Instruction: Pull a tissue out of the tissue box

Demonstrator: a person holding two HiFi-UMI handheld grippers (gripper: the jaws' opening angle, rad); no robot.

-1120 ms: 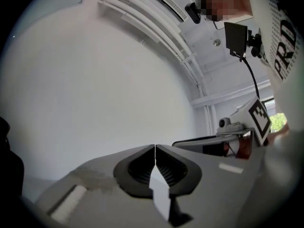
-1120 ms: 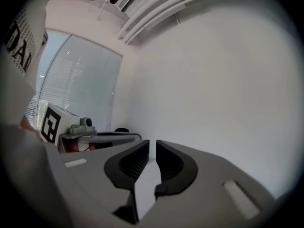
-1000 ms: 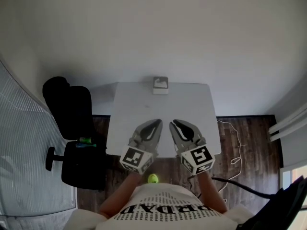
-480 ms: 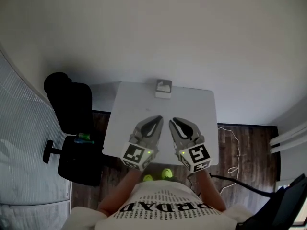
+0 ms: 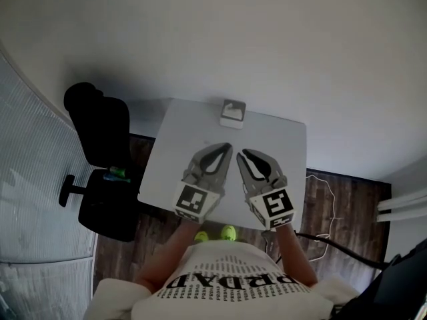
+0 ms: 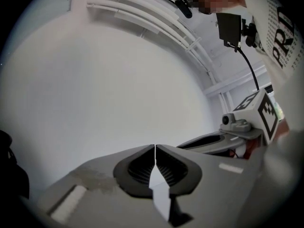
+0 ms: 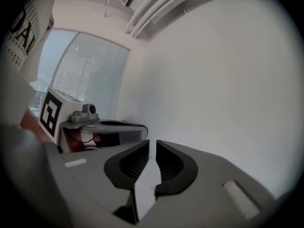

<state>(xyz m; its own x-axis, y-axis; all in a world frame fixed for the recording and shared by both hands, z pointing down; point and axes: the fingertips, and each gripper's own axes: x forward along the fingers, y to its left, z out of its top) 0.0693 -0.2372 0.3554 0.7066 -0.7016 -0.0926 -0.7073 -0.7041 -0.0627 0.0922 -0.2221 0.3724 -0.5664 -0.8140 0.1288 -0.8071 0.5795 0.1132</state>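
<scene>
The box [image 5: 232, 114] sits at the far edge of the table [image 5: 175, 153], at twelve o'clock from both grippers and well apart from them. Its tissue is too small for me to make out. My left gripper [image 5: 222, 151] has its jaws together and my right gripper [image 5: 242, 155] shows only a slim gap with nothing in it, both over the table's middle. I'd take the right one toward twelve, spread its jaws before the slot, pinch only the raised tuft and draw straight up, the left pressing the box down so it doesn't lift.
</scene>
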